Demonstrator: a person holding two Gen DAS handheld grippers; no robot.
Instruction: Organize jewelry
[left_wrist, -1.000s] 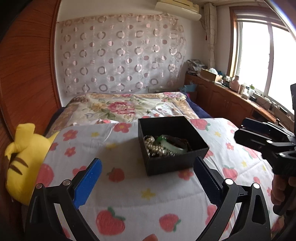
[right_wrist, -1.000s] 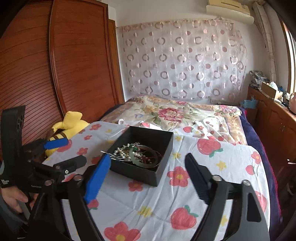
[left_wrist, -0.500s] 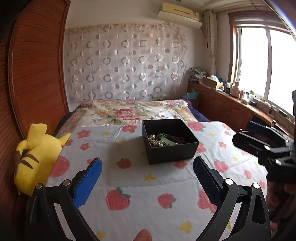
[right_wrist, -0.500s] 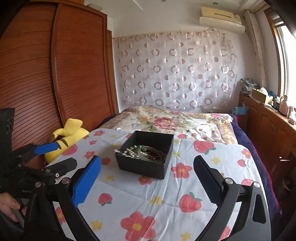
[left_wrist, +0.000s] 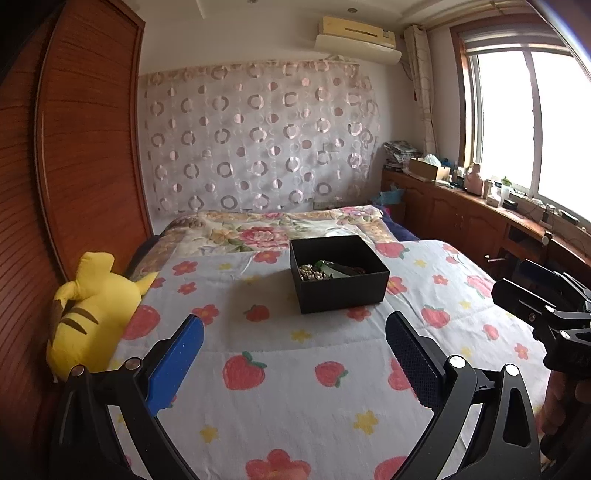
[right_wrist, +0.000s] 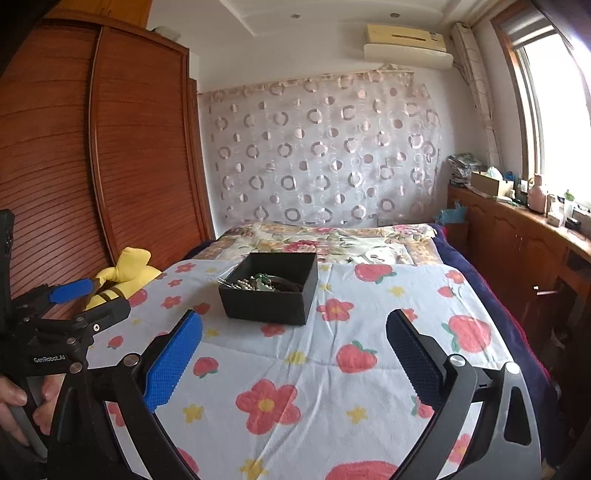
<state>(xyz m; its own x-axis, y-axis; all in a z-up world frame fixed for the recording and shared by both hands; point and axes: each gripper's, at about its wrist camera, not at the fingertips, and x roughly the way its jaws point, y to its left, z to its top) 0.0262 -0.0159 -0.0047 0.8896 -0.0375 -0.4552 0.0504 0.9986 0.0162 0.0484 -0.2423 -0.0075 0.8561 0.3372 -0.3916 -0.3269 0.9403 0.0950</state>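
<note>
We find the jewelry (left_wrist: 325, 270) heaped inside the black box (left_wrist: 341, 291), seemingly for containment. Short of the box, left gripper (left_wrist: 295, 354) and right gripper (right_wrist: 293, 350) stand wide apart, empty.

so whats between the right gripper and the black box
Only bare flower-print sheet lies between the open right gripper and the black box, seen in the right wrist view.

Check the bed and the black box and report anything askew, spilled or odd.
Nothing has spilled onto the bedspread. One oddity: inside the black box the jewelry lies in a tangled heap, pearls and a green bangle mixed, with thin metal pins poking over the left rim. Both the left gripper and the right gripper are open and empty.
</note>
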